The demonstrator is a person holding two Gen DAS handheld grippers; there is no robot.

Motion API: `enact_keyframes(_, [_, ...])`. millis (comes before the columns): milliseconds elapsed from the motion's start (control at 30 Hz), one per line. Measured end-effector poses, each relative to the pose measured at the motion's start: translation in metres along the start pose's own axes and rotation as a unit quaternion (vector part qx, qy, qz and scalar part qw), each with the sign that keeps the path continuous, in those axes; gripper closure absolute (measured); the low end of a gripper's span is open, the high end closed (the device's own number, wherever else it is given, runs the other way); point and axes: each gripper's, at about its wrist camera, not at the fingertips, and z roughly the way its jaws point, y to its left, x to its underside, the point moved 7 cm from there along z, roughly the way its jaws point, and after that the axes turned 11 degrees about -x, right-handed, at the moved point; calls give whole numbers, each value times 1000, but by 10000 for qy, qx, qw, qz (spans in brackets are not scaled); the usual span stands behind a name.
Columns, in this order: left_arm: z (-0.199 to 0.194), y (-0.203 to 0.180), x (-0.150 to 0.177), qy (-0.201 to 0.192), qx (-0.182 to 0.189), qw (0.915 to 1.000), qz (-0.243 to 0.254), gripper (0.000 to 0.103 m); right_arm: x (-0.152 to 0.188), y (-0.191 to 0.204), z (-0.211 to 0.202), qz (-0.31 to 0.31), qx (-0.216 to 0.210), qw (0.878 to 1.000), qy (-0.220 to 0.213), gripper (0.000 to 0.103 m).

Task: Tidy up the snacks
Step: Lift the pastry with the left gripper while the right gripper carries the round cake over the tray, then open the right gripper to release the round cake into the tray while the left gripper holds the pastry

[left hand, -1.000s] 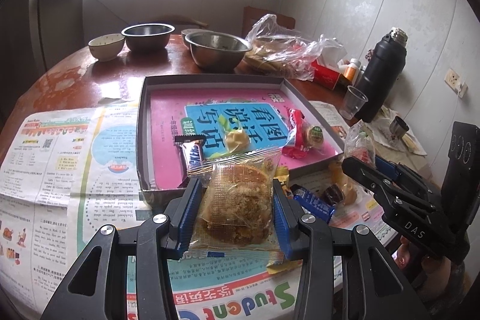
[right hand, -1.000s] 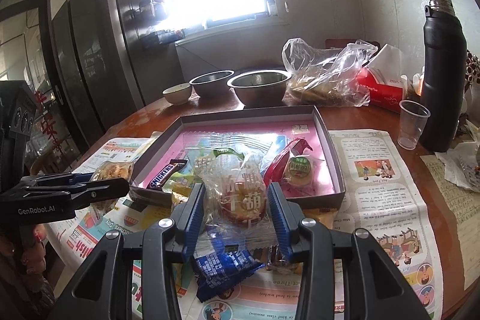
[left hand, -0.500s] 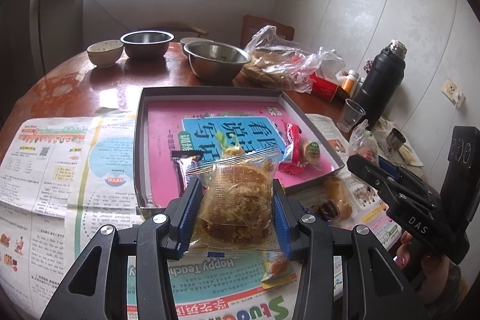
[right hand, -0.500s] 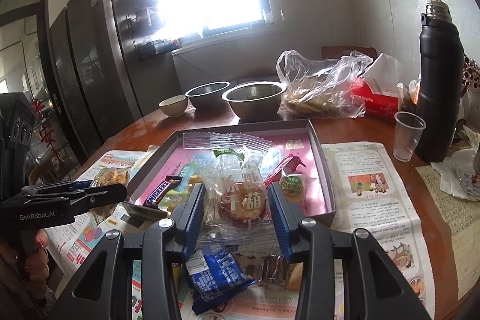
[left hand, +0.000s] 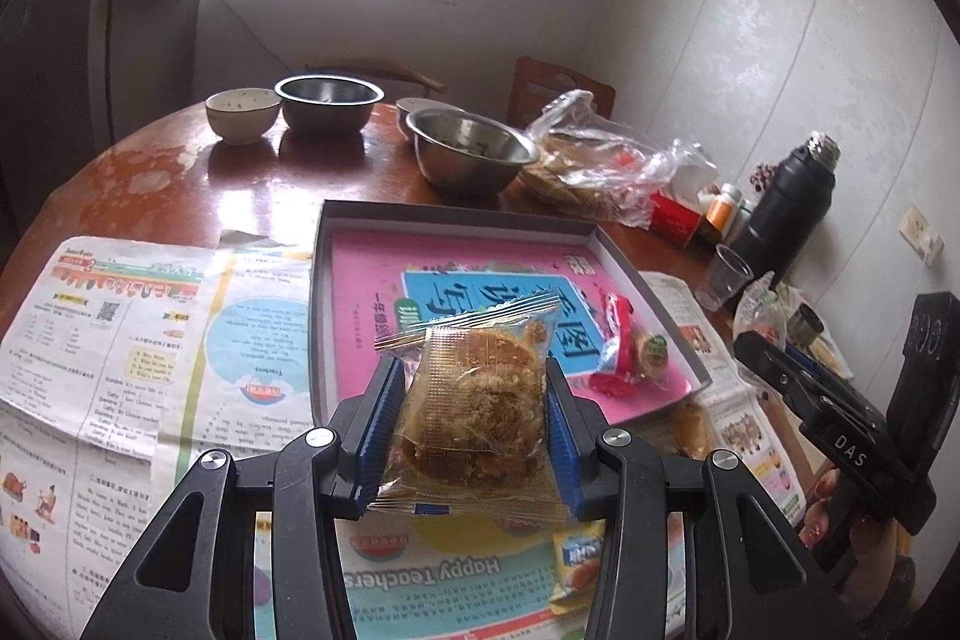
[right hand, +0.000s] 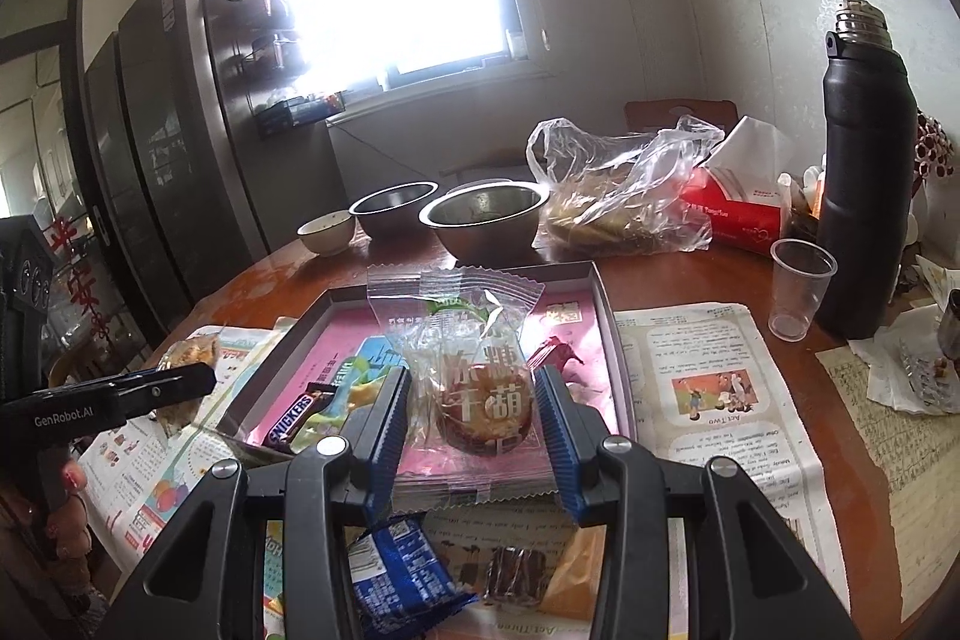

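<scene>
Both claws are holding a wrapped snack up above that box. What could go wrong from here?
The left gripper pinches a crumbly pastry packet; squeezing may crush it. The right gripper grips a slick clear cookie wrapper that might slip. The shallow tray already holds a Snickers bar, so drops could land on it.

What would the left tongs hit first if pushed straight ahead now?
Probably the gray box: the left tongs, shut on a meat-floss cake packet, point over its near wall toward the pink floor; height unclear.
</scene>
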Motion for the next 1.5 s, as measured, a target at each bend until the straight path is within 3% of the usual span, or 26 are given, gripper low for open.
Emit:
enact_keyframes(267, [21, 2, -3, 26, -176, 9998, 15, 57, -4, -14, 12, 134, 90, 9999, 33, 60])
enact_keyframes(833, [73, -21, 10, 409, -142, 9985, 336, 56, 4, -32, 44, 366, 176, 9987, 317, 60])
enact_keyframes(1500, [88, -28, 19, 482, -107, 9975, 498, 56, 12, -17, 84, 313, -35, 9971, 696, 60])
